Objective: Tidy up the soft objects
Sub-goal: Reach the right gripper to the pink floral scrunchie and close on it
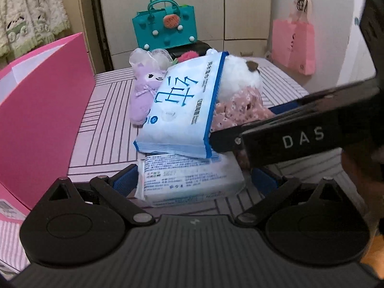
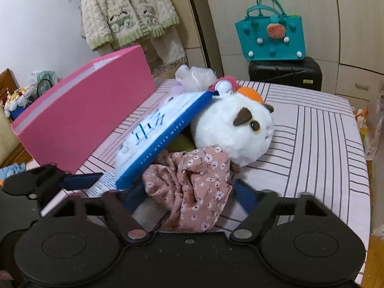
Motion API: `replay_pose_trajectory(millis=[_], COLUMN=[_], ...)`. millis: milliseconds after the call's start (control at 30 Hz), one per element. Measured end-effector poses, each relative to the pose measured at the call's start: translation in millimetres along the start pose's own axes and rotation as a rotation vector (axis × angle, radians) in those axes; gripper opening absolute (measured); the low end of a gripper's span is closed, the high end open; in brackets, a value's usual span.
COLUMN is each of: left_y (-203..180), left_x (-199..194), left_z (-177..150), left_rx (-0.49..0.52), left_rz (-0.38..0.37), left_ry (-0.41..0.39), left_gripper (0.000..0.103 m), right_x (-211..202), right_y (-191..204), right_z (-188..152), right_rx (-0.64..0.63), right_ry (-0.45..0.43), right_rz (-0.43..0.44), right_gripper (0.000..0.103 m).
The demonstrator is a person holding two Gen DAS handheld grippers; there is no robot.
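Your left gripper (image 1: 194,180) pinches a wipes pack (image 1: 192,182), your right gripper (image 2: 189,192) straddles floral cloth (image 2: 192,187) with fingers spread, and the pile still lies outside the pink box (image 1: 40,110): sorting has barely begun.

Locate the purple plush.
In the left wrist view the purple plush lies on the striped bed, left of the tilted wipes pack and right of the pink box.

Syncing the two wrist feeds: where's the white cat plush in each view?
Left wrist: white cat plush upper centre-right, mostly hidden behind the tilted wipes pack.
Right wrist: white cat plush centre, face visible, right of the wipes pack.
Shared landmark: teal handbag at the back.
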State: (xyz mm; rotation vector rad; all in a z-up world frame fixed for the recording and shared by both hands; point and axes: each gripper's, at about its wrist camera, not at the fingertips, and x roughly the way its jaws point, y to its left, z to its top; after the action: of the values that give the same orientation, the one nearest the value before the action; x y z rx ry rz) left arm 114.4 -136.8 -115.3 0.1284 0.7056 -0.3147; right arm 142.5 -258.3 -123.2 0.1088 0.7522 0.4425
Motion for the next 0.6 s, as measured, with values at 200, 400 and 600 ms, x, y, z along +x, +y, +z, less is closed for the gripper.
replay_pose_trajectory(millis=[200, 400, 600], left_y=[3.0, 11.1, 13.9], left_x=[2.7, 5.7, 8.9], left_z=[0.1, 0.4, 0.8], left_rx=[-0.035, -0.078, -0.074], left_rz=[-0.027, -0.057, -0.022], left_ry=[-0.017, -0.037, -0.031], left_gripper=[0.103, 0.103, 0.086], right_x=[-20.5, -32.0, -30.5], right_y=[-5.7, -12.4, -14.2], right_z=[-4.6, -13.7, -16.8], right_rx=[-0.002, -0.012, -0.031], right_ry=[0.004, 0.007, 0.005], right_rz=[0.024, -0.020, -0.084], right_gripper=[0.015, 0.014, 0.030])
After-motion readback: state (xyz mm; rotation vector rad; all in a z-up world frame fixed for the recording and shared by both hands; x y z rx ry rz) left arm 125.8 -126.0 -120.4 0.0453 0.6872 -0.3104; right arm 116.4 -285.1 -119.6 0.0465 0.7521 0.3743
